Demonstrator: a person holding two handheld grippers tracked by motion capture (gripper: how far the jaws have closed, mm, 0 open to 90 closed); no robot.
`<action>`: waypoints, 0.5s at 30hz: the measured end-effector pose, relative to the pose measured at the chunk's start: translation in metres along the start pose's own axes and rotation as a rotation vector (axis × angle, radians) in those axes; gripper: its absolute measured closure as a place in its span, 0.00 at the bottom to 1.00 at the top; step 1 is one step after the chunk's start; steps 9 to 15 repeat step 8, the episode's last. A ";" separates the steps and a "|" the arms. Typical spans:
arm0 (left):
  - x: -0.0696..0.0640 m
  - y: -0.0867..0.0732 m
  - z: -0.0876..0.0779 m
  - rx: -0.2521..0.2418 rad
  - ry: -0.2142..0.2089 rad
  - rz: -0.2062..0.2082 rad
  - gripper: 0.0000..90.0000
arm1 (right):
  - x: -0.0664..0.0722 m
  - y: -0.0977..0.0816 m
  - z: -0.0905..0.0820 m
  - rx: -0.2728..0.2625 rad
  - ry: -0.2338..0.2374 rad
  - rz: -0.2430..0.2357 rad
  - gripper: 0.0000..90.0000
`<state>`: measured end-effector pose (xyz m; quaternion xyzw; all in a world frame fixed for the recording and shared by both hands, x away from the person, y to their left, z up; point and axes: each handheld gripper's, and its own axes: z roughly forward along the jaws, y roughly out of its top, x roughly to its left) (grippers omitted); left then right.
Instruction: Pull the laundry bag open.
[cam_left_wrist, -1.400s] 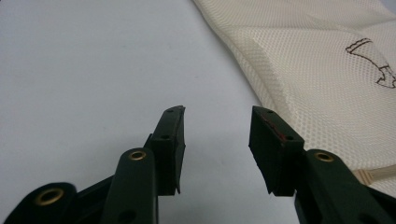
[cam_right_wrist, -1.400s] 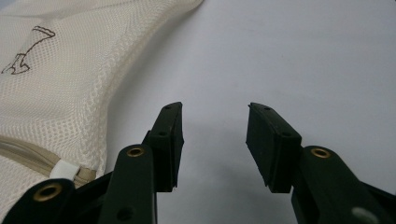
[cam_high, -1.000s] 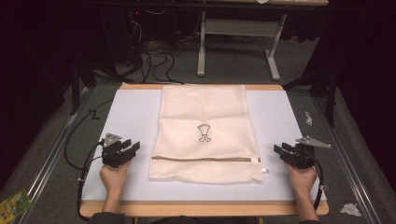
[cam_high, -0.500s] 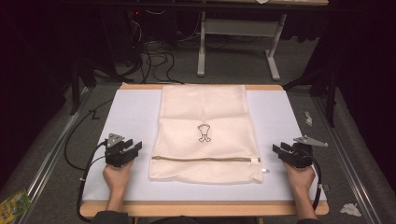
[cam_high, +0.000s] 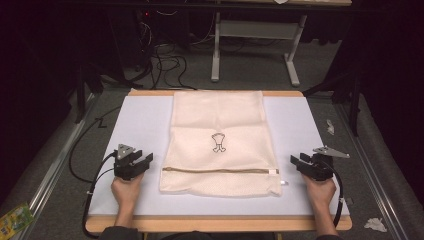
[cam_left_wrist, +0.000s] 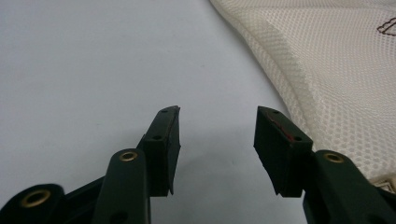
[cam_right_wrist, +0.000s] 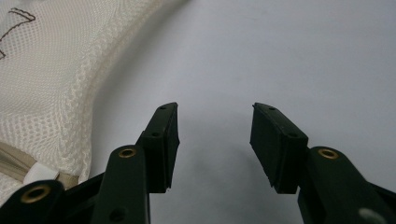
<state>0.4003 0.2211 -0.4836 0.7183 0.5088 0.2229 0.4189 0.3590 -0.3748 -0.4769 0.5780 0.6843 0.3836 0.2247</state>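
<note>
A cream mesh laundry bag (cam_high: 220, 140) lies flat in the middle of the table, with a small dark emblem (cam_high: 218, 142) and a brown zipper (cam_high: 215, 170) across its near end. My left gripper (cam_high: 143, 159) rests on the mat just left of the bag's near corner, open. The bag's edge (cam_left_wrist: 327, 79) runs past its right jaw without touching it. My right gripper (cam_high: 295, 161) rests just right of the bag, open, with the bag (cam_right_wrist: 51, 79) and the white zipper end (cam_right_wrist: 39, 173) to its left. Both grippers' jaws have just been opening, with nothing between them (cam_left_wrist: 217, 112) (cam_right_wrist: 215, 108).
A pale mat (cam_high: 135, 125) covers the wooden table (cam_high: 215, 223). Beyond the far edge stand a grey desk frame (cam_high: 255, 50) and tangled cables (cam_high: 165, 60) on the floor. Scraps of litter (cam_high: 375, 224) lie on the floor at the right.
The jaws of both grippers stand slightly wider apart than before. Both hands and the bag stay where they were.
</note>
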 end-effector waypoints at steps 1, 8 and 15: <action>0.000 0.000 0.000 -0.003 0.001 0.002 0.56 | 0.000 0.000 0.000 0.001 -0.002 -0.004 0.58; -0.001 -0.001 -0.001 -0.009 -0.005 0.006 0.54 | -0.002 -0.001 0.000 -0.011 0.005 0.006 0.56; -0.001 -0.001 -0.001 -0.009 -0.005 0.006 0.54 | -0.002 -0.001 0.000 -0.011 0.005 0.006 0.56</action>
